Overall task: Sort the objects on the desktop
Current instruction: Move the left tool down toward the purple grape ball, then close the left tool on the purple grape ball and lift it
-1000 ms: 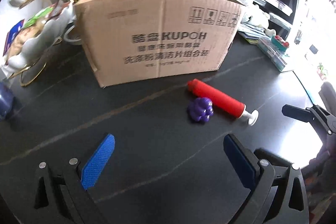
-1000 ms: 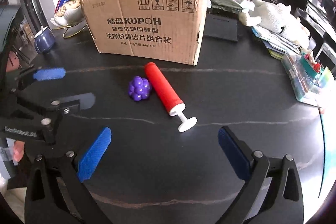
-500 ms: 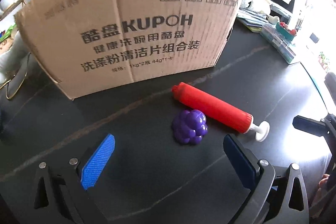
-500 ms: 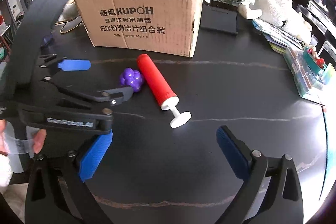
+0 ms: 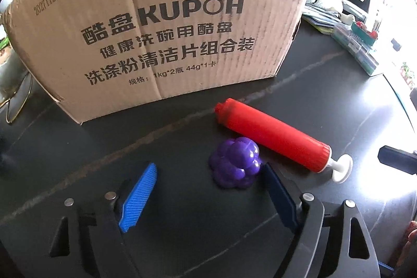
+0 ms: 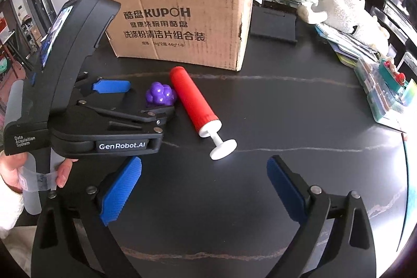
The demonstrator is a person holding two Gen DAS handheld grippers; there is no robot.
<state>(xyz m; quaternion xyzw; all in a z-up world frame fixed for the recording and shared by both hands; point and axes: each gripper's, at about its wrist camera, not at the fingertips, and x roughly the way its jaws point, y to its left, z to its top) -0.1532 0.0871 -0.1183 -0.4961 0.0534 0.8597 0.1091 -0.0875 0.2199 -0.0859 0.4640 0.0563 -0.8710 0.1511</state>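
The left gripper (image 5: 208, 186) is closing its fingers around the purple grape toy (image 5: 235, 163), which lies on the bench (image 5: 325, 95) touching the red pump (image 5: 273, 138) at its two o'clock. The far finger (image 5: 278, 197) may nudge the pump and roll it. The right gripper (image 6: 203, 189) hovers with fingers apart, narrowing slightly, empty.

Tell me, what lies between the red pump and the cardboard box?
Nothing: only bare dark tabletop separates the red pump from the cardboard box, clearest in the right wrist view.

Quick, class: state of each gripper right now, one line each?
Left gripper: fingers closing around the purple grape toy, not yet gripping it.
Right gripper: open, holding nothing, above the dark table.
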